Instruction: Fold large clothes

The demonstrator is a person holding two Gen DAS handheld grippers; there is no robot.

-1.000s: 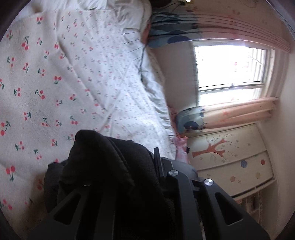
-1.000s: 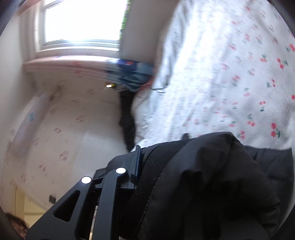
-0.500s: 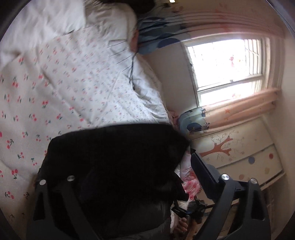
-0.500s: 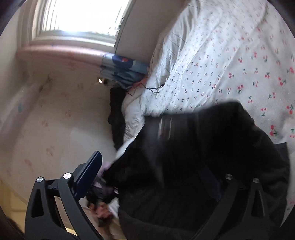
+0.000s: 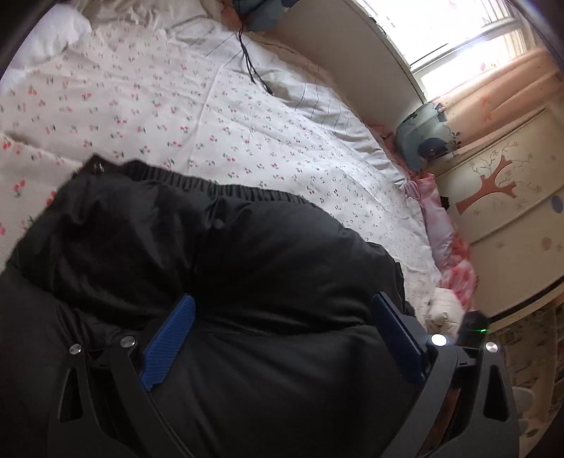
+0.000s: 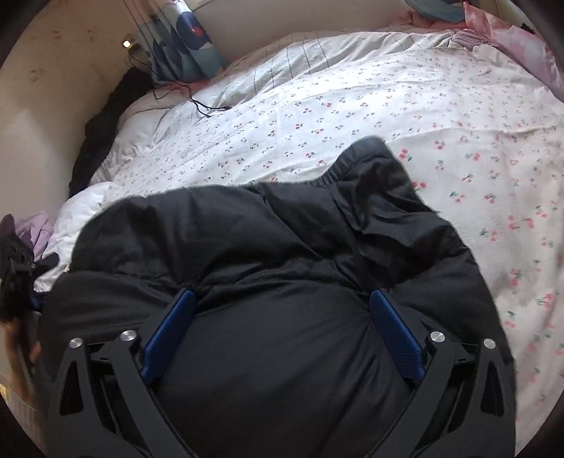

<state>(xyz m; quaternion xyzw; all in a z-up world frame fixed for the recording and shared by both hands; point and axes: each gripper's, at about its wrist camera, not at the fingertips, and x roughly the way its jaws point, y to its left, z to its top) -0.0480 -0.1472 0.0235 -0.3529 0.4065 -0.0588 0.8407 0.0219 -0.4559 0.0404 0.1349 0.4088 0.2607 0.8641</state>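
Note:
A black padded jacket (image 5: 246, 246) lies bunched on the cherry-print bed cover (image 5: 246, 116), its elastic hem toward the far side. My left gripper (image 5: 282, 299) hovers just over it with its jaws opening wide. The blue pads (image 5: 169, 345) stand apart on either side of a puffed fold without pinching it. In the right wrist view the same jacket (image 6: 264, 239) fills the lower half on the bed cover (image 6: 387, 98). My right gripper (image 6: 282, 294) is open above it, with fabric bulging between the fingers (image 6: 394, 334).
A black cable (image 5: 252, 67) trails across the far bedding. A blue pillow (image 5: 423, 137) and pink quilt (image 5: 451, 246) lie at the bed's edge beside a tree-painted wardrobe (image 5: 500, 183). A dark garment (image 6: 102, 130) hangs between bed and wall. A bright window (image 5: 458, 31) is beyond.
Both grippers were shut on the raised jacket a second ago. They have let go and stand wide open, the jacket has dropped onto the bed, and both views have rolled and pulled back.

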